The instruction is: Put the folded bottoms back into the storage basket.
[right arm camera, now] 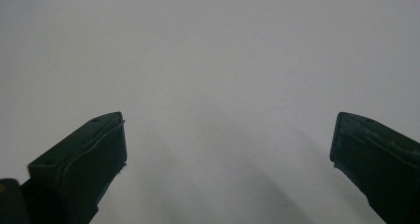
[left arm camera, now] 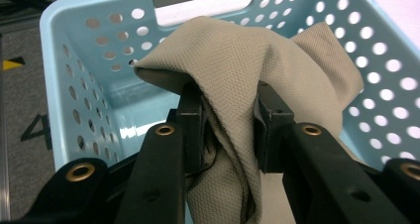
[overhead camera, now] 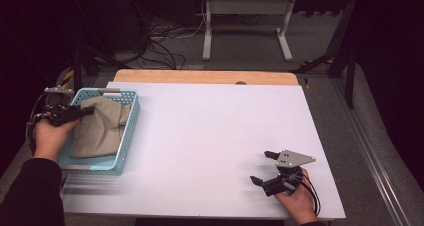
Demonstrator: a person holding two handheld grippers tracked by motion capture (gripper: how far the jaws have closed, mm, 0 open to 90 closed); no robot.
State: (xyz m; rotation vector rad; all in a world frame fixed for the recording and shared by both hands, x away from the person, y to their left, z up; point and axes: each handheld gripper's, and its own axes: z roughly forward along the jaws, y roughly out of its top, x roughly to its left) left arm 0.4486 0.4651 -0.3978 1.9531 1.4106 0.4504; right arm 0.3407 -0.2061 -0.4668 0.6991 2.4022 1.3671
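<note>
My left gripper (left arm camera: 230, 110) has its two black jaws pinched on a fold of the tan cloth (left arm camera: 257, 65), the fabric bunched between the pads and draping down both sides. The cloth sits inside the light blue basket (left arm camera: 74, 45), at about nine o'clock on the table in the high view. My right gripper (overhead camera: 269, 167) rests at about five o'clock, jaws spread wide with nothing between them, facing bare tabletop.

My judgement is that I am lifting the cloth out of the basket. To do it well I should raise it straight up so the trailing folds clear the perforated walls, and watch that the light basket does not ride up with the fabric; my free right gripper could steady it.

The white table surface (overhead camera: 215, 136) is smooth, with a wooden edge at twelve o'clock. Beyond lie grey flooring, tangled cables and a white desk frame in a dim room.
</note>
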